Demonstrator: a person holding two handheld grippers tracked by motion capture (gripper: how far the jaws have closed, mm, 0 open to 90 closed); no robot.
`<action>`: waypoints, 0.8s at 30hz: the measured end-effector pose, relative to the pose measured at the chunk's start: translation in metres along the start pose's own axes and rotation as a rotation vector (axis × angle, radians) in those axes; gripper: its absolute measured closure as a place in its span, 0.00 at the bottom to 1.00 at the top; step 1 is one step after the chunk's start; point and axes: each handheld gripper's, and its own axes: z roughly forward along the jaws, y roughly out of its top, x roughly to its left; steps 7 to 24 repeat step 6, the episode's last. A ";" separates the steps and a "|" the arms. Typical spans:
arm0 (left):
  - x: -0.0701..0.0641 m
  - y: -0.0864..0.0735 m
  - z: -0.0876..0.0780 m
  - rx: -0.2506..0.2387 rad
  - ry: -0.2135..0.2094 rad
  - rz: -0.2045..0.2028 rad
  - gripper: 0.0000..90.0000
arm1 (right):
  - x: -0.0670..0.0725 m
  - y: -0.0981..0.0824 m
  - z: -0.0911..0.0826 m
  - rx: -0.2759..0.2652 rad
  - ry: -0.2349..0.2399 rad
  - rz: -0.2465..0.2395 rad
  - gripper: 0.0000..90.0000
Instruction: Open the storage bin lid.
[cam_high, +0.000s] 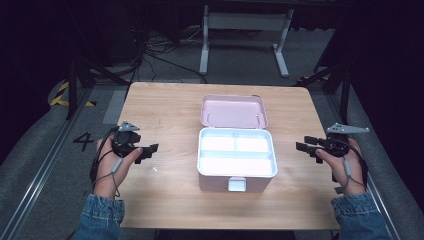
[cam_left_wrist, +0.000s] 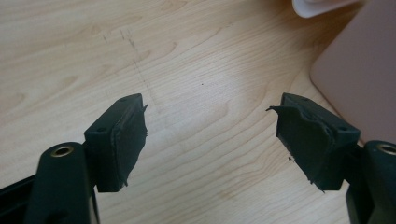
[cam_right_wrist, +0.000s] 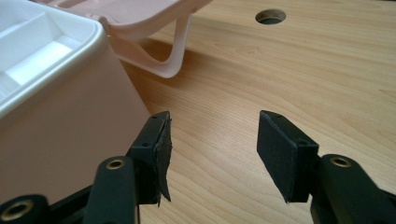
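Observation:
A pink box (cam_high: 215, 181) stands open at the middle of the wooden table, its lid (cam_high: 234, 111) folded back flat behind it. A white divided tray (cam_high: 237, 151) sits inside, its compartments bare. My left gripper (cam_high: 150, 150) hovers left of the box with the jaws spread wide and nothing between them; in the left gripper view (cam_left_wrist: 211, 105) bare wood lies under them and the pink box wall (cam_left_wrist: 359, 70) is at the right. My right gripper (cam_high: 304, 144) is right of the box, open and holding nothing. The right gripper view (cam_right_wrist: 214, 119) has the box wall (cam_right_wrist: 60, 126) just left of its jaws.
The wooden table (cam_high: 165, 200) has bare surface on both sides of the box and a round cable hole (cam_right_wrist: 271, 17) far off. A white handle loop (cam_right_wrist: 177, 51) hangs from the lid. A white desk frame (cam_high: 245, 30) stands on the floor behind the table.

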 end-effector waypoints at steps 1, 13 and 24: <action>0.002 0.000 0.000 -0.009 -0.011 -0.015 0.29 | -0.001 -0.001 0.001 0.005 -0.002 0.002 0.51; 0.004 -0.002 -0.001 -0.074 -0.058 -0.059 0.25 | -0.002 -0.002 0.002 0.000 0.007 0.015 0.51; 0.004 -0.002 -0.001 -0.074 -0.058 -0.059 0.25 | -0.002 -0.002 0.002 0.000 0.007 0.015 0.51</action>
